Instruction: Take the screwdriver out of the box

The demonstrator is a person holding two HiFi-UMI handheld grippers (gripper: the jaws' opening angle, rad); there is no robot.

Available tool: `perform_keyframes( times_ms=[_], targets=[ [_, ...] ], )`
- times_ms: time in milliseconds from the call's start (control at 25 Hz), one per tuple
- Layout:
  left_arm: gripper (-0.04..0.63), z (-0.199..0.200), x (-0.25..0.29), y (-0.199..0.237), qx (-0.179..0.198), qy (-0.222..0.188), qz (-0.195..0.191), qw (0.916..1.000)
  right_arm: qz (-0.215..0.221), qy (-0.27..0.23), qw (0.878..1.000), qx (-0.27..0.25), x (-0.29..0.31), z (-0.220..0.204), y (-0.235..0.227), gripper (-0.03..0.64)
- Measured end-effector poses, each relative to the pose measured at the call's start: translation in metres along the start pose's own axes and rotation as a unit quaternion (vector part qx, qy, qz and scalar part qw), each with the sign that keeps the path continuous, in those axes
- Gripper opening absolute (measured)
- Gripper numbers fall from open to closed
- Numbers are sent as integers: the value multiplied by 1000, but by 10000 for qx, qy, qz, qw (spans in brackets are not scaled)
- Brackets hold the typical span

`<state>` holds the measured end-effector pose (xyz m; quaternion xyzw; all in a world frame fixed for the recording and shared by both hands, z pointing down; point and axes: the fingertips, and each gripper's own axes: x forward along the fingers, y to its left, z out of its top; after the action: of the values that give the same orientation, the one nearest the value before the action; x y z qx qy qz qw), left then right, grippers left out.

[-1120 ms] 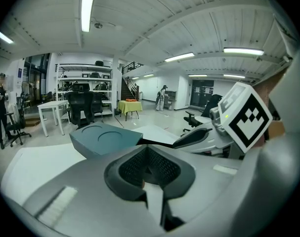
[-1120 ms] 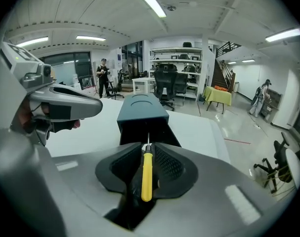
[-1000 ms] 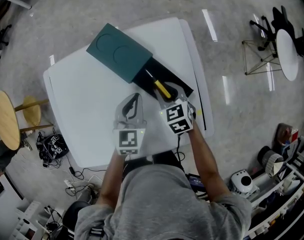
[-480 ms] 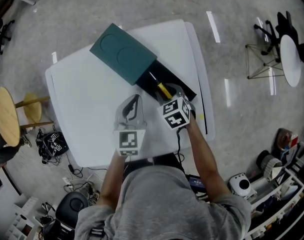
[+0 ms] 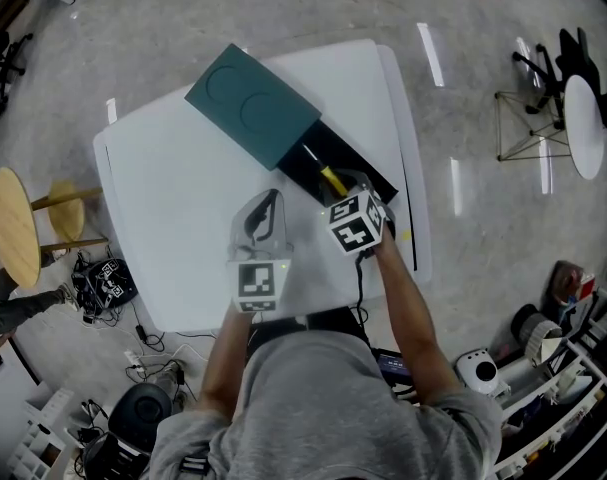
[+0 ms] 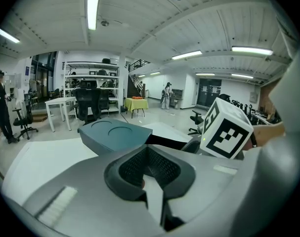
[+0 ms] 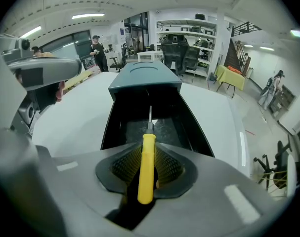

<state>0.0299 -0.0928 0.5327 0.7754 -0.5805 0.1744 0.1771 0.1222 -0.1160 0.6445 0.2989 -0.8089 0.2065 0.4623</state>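
One screwdriver (image 7: 146,164), handle between just-closing jaws of right gripper (image 7: 146,154), tip in box (image 7: 111,125)

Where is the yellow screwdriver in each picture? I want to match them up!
Head view: the screwdriver is near the middle, lying in the black tray.
Left gripper view: not in it.
Right gripper view: the screwdriver is at the bottom middle, tip pointing into the black tray.
Shared landmark: the teal box cover shows in all three.
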Motion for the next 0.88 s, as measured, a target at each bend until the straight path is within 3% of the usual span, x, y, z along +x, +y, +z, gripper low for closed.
perform_keyframes(
  times_ms=[320,880],
  targets=[
    [12,3,-6,4,-15,-61,46,10000,-7,-51,10000,52,-4,1,-2,80],
    [12,24,-38,-2,106,-396,123,9991,-260,-587,9979,67,-50,16,3,80]
  ],
)
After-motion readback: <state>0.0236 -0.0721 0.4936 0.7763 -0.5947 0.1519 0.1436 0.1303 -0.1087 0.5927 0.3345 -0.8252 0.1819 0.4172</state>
